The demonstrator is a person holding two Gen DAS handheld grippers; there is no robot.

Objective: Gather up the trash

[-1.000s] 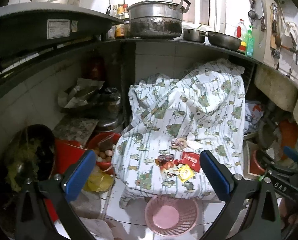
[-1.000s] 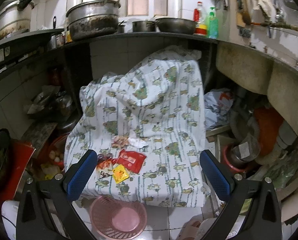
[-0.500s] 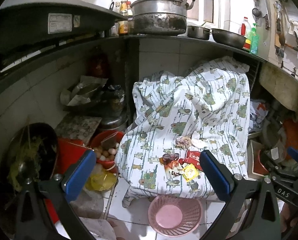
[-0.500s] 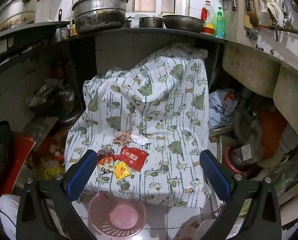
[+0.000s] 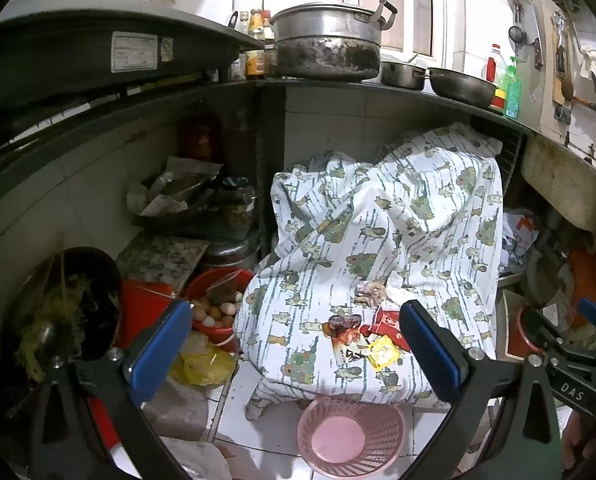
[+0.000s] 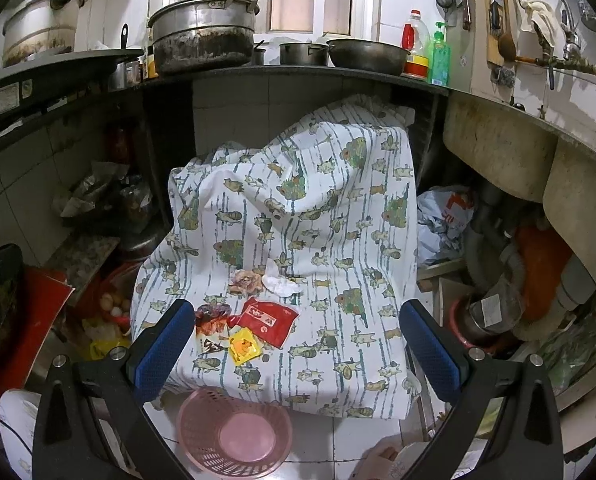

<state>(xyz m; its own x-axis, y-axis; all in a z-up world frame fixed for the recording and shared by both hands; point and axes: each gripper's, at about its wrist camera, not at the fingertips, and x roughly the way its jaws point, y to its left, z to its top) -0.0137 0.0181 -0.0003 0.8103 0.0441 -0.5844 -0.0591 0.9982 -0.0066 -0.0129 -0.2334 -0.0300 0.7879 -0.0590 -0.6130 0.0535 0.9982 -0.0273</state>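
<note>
Eggs (image 5: pixel 214 314), smooth and pale, fill the red tub (image 5: pixel 202 292) at your far left, and just right of it the crinkled wrappers lie on the patterned cloth (image 6: pixel 298 208): a dark foil scrap (image 6: pixel 212 314), a glossy red packet (image 6: pixel 268 320), a small square yellow sachet (image 6: pixel 244 346), and farther back a crumpled tissue (image 6: pixel 280 282). Near you, below the cloth's edge, the round pink lattice basket (image 6: pixel 234 436) sits on the white tile floor. Your left gripper (image 5: pixel 296 350) and right gripper (image 6: pixel 296 350) both hang above it all with blue ribbed pads spread wide, gripping nothing.
</note>
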